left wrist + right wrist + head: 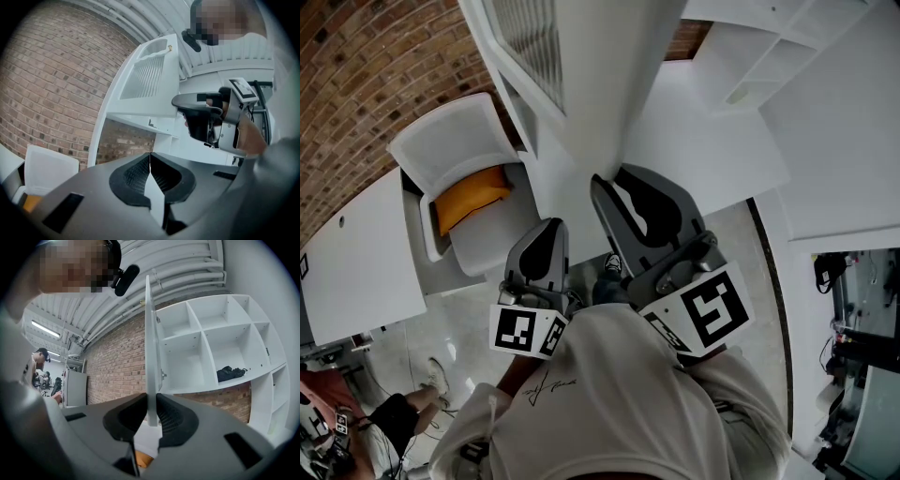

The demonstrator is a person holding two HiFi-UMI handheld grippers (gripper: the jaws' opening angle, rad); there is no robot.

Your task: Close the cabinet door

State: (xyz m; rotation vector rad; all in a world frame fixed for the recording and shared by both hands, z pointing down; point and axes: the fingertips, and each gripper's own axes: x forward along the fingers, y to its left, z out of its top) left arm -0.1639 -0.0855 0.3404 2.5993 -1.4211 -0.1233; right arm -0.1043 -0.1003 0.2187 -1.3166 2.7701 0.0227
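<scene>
The right gripper (151,414) clamped the edge of the cabinet door (150,348), which stood wide open and unclosed, while the left gripper (150,174) was closed and empty.

Brick wall (356,56), white chair (455,141) w/ orange cushion (472,195), pale glossy floor (398,352), white table (356,258), strip light (45,328) overhead.

The right gripper (617,187) meets the near edge of the white cabinet door (600,84), which is seen edge-on. The left gripper (546,234) sits just beside it, lower in the view. A white chair (450,141) with an orange cushion (471,197) stands by the brick wall (366,66).
</scene>
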